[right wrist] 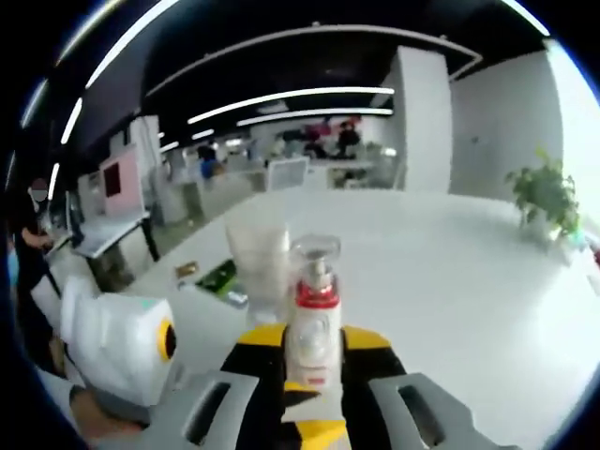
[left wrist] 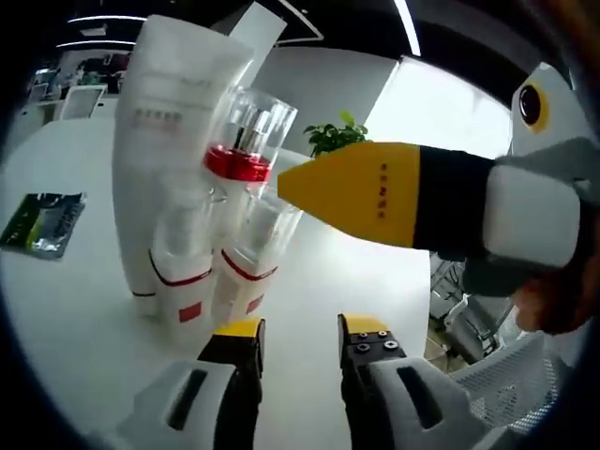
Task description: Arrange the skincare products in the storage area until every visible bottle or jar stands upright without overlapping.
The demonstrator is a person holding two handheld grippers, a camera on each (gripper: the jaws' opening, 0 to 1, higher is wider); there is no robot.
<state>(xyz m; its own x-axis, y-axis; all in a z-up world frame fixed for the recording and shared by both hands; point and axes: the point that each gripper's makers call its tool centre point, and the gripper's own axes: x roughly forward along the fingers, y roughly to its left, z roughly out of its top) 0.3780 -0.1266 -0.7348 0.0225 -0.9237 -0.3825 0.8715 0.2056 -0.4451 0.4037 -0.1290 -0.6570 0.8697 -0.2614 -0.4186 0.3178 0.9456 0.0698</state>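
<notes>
A tall white tube (left wrist: pixel 164 141) stands upright on the white table (left wrist: pixel 347 281). Two small white bottles, one on the left (left wrist: pixel 183 281) and one on the right (left wrist: pixel 246 281), each with a red stripe and label, stand against it. A pump bottle (left wrist: pixel 246 141) with a clear cap and red collar sits just above them. My right gripper (left wrist: pixel 295 183) reaches in from the right at collar height. In the right gripper view, my right gripper (right wrist: pixel 314 342) is shut on this pump bottle (right wrist: pixel 315 314), with the tube (right wrist: pixel 258 253) behind. My left gripper (left wrist: pixel 298 333) is open and empty, short of the bottles.
A green sachet (left wrist: pixel 42 220) (right wrist: pixel 216 275) lies flat on the table beyond the tube. A potted plant (left wrist: pixel 333 136) (right wrist: pixel 544 192) stands at the far edge. A mesh chair (left wrist: pixel 506 375) sits off the table's right side. My left gripper's body (right wrist: pixel 122 347) is low on the left.
</notes>
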